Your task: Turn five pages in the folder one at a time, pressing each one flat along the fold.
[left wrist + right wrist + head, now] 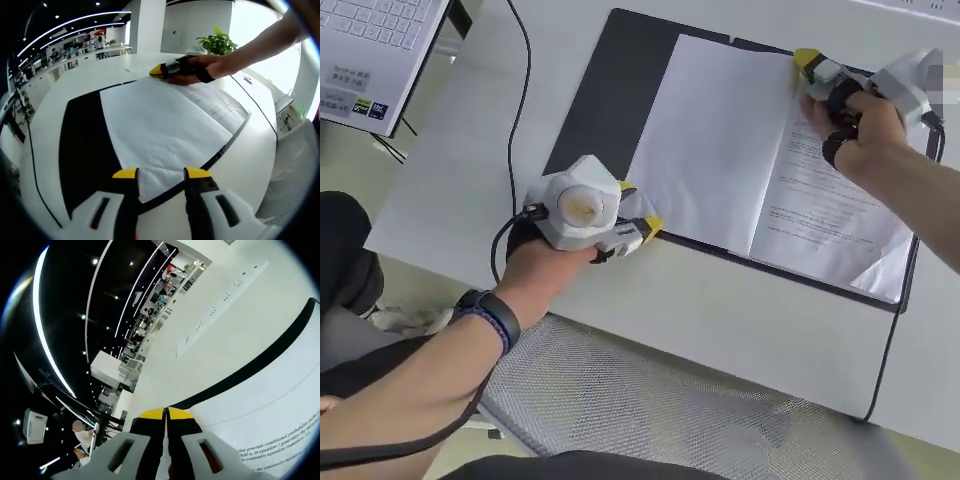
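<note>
We see a white desk (720,320) with a black folder (605,95) lying open on it, and we place everything else by that folder. A grey mesh chair (650,400) sits on the folder's near side, past the desk edge.

Inside the folder, a blank page (715,140) covers most of the left half, leaving a strip of black cover bare along the folder's left edge. A printed page (820,200) lies on the folder's right half, and its near right corner is creased upward. The two pages meet along the folder's fold.

A laptop (370,50) stands well apart from the folder, off its far left side. A black cable (520,90) runs between the two, beside the folder's left edge.

The left gripper (640,207) rests at the folder's near left corner, held by a hand (545,265). In the left gripper view its jaws (161,173) stand apart, with the near corner of the blank page and the folder's near edge between them. It grips nothing that we can see.

The right gripper (807,60) sits at the far end of the folder's fold, at the blank page's far right corner. In the right gripper view its yellow-tipped jaws (165,414) are pressed fully together over the folder's pages. We cannot tell whether a sheet is caught between them.
</note>
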